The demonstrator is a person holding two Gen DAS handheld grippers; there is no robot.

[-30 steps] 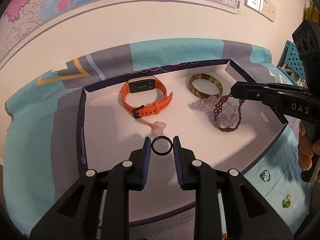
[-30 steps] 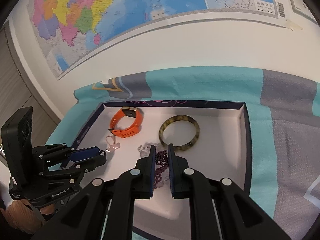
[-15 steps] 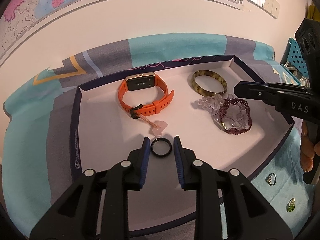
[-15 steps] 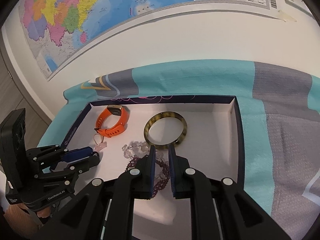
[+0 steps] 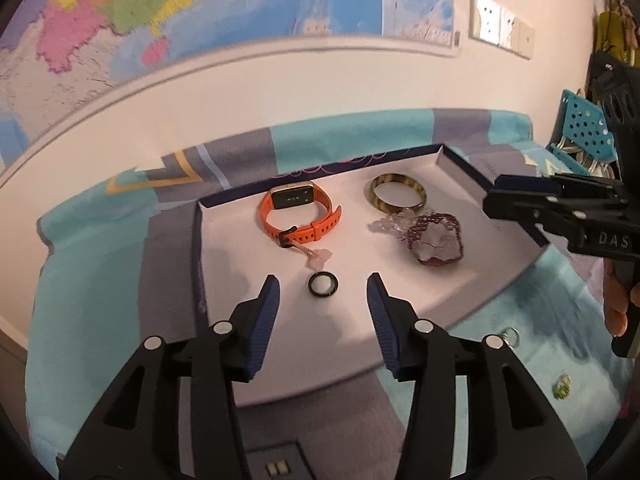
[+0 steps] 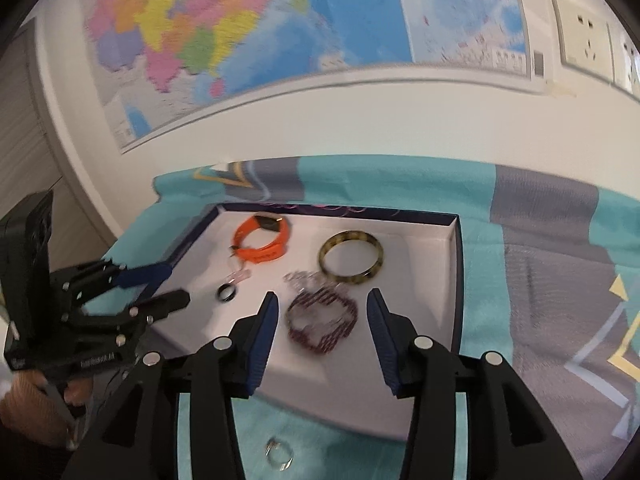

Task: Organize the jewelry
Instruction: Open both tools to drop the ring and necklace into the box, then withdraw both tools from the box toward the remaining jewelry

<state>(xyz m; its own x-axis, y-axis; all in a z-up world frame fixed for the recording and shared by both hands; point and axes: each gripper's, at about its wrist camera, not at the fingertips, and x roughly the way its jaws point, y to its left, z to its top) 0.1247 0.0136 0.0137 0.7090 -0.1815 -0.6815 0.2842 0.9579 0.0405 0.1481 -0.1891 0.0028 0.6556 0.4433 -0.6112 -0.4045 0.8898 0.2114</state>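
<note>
A white tray (image 5: 224,256) with a dark rim lies on a teal and grey cloth. In it lie an orange watch (image 5: 298,216), a tortoiseshell bangle (image 5: 398,198), a dark red bead bracelet (image 5: 438,240), a pink charm (image 5: 318,258) and a black ring (image 5: 324,283). My left gripper (image 5: 323,292) is open, lifted just behind the black ring. My right gripper (image 6: 320,312) is open above the near side of the bead bracelet (image 6: 322,320). The black ring (image 6: 226,292) and the left gripper (image 6: 160,284) also show in the right wrist view.
Outside the tray on the cloth lie a silver ring (image 5: 510,336) and a green-stone ring (image 5: 562,384); the silver ring also shows in the right wrist view (image 6: 280,454). A wall with a map (image 6: 260,32) stands behind. A teal perforated box (image 5: 584,132) is at the far right.
My left gripper opened and let the black ring down in the tray, then drew back. My right gripper opened and left the bead bracelet lying in the tray, then lifted.
</note>
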